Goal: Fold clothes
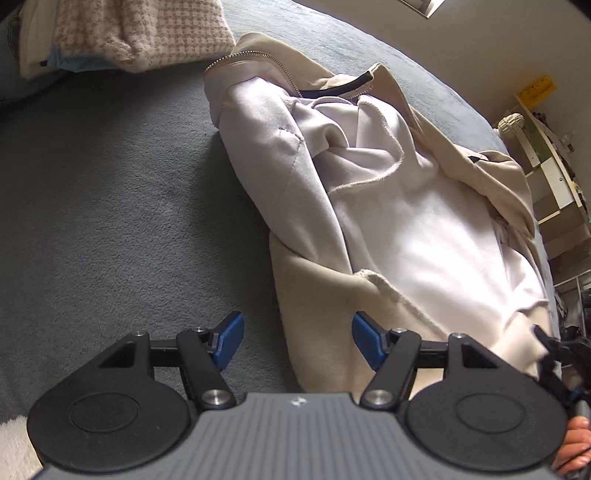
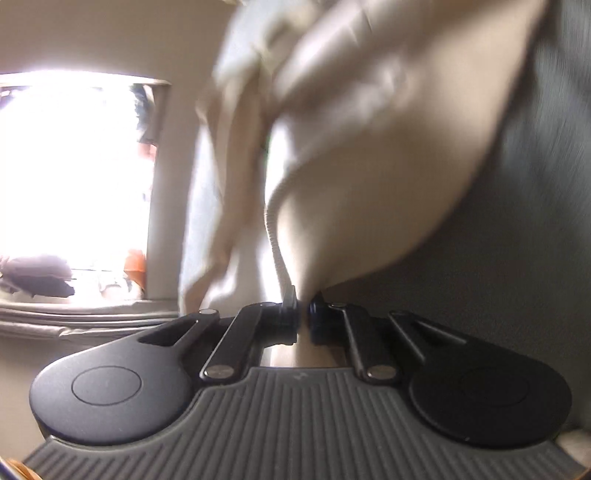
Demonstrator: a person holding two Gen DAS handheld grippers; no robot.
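A beige zip jacket (image 1: 317,295) lies opened on the grey bed cover (image 1: 110,221), its pale lining (image 1: 406,229) facing up and the zipper (image 1: 243,55) at the far end. My left gripper (image 1: 299,341) hovers open over the jacket's near hem, its blue pads (image 1: 232,338) wide apart and touching nothing. My right gripper (image 2: 303,308) is shut on a fold of the beige jacket (image 2: 369,184), which rises blurred from the jaws. In the left wrist view that gripper (image 1: 561,354) shows at the right edge, pinching the jacket's corner.
A folded houndstooth garment (image 1: 147,33) and other clothes lie at the far left of the bed. White shelves (image 1: 554,184) stand beyond the bed's right side. A bright window (image 2: 74,177) fills the left of the right wrist view. A hand (image 1: 576,446) shows at the lower right.
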